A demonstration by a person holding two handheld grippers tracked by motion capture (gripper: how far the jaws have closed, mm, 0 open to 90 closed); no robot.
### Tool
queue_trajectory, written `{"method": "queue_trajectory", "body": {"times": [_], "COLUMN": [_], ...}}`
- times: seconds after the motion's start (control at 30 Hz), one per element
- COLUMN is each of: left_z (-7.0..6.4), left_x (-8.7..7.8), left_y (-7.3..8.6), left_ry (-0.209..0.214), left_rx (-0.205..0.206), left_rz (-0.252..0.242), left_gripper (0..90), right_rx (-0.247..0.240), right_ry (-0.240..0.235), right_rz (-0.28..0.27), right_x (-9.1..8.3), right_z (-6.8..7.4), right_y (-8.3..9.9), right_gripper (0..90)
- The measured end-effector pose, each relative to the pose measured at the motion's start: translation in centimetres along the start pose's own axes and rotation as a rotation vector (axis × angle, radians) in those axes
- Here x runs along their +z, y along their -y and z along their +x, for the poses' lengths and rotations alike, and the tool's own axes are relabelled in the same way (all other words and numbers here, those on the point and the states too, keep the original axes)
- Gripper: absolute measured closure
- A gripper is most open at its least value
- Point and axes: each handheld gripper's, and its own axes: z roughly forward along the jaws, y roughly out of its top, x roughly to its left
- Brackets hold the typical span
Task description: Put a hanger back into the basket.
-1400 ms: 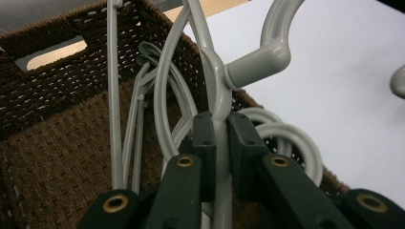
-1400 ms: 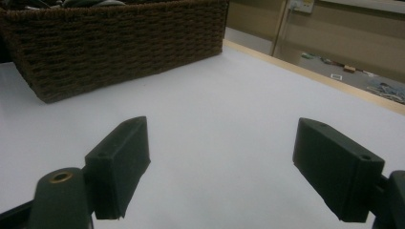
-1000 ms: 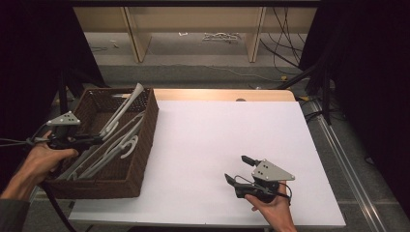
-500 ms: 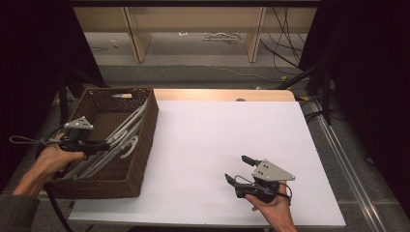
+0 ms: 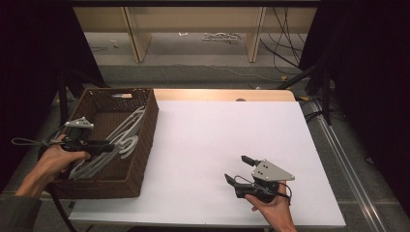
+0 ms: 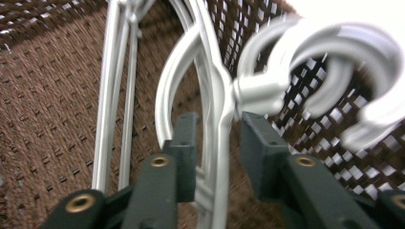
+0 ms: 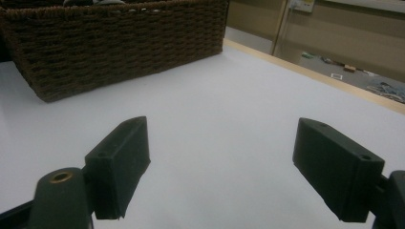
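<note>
Several hangers [image 5: 116, 137] piled in basket [image 5: 145, 145], none out on table [image 5: 217, 145] yet. Left gripper [image 6: 215, 143] inside basket, jaws closing around neck of one hanger [image 6: 217, 95]; full clamp not certain. Right gripper [image 5: 239, 169] idle over table, jaws wide, nothing held. Neighbouring hangers tangled alongside; high woven wall likely obstacle to lift.

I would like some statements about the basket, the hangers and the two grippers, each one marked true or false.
1. The hangers lie inside the wicker basket. True.
2. The left gripper has a hanger between its jaws. True.
3. The right gripper holds a hanger. False: its jaws are open and hold nothing.
4. The basket stands at the right side of the table. False: it stands at the left.
</note>
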Motion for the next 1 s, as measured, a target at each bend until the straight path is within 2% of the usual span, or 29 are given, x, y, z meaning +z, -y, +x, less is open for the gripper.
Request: {"method": "queue_trajectory", "body": {"times": [0.1, 0.17, 0.23, 0.3, 0.33, 0.37, 0.47, 0.57, 0.67, 0.8, 1.0], "left_z": [-0.4, -0.8, -1.3, -2.0, -2.3, -2.5, -3.3, -4.1, -5.0, -6.5, -8.6], "left_x": [-0.6, -1.1, -1.4, -1.5, -1.5, -1.6, -1.8, -2.1, -2.4, -2.8, -2.8], "left_y": [-0.2, -0.3, -0.5, -0.6, -0.7, -0.7, -1.0, -1.4, -1.9, -2.5, -3.0], "left_ry": [-0.027, -0.02, -0.047, -0.053, -0.053, -0.05, -0.021, -0.021, -0.035, -0.031, 0.003], "left_rx": [-0.003, -0.023, -0.011, -0.013, -0.023, -0.018, -0.065, -0.073, -0.056, -0.039, -0.022], "left_rz": [-0.055, -0.107, -0.14, -0.159, -0.18, -0.177, -0.234, -0.268, -0.282, -0.316, -0.358], "left_gripper": [58.7, 53.9, 48.8, 44.0, 42.2, 41.0, 39.2, 38.3, 36.3, 35.1, 33.8], "right_rx": [-0.001, -0.001, -0.001, -0.001, -0.002, -0.001, -0.001, -0.001, -0.001, -0.002, -0.004], "right_ry": [-0.004, -0.004, -0.003, -0.004, -0.004, -0.003, -0.003, -0.001, -0.001, -0.002, -0.001], "right_rz": [0.003, 0.003, 0.003, 0.006, 0.005, 0.003, -0.001, -0.001, -0.001, -0.002, 0.0], "right_x": [0.0, 0.0, 0.0, 0.0, 0.0, 0.0, 0.0, 0.0, 0.0, 0.0, 0.0], "right_z": [0.0, 0.0, 0.0, 0.0, 0.0, 0.0, 0.0, 0.0, 0.0, 0.0, 0.0], "right_y": [0.0, 0.0, 0.0, 0.0, 0.0, 0.0, 0.0, 0.0, 0.0, 0.0, -0.1], "right_gripper": [20.9, 20.9, 20.9, 20.9, 20.9, 20.9, 20.9, 20.9, 20.9, 20.9, 20.9]}}
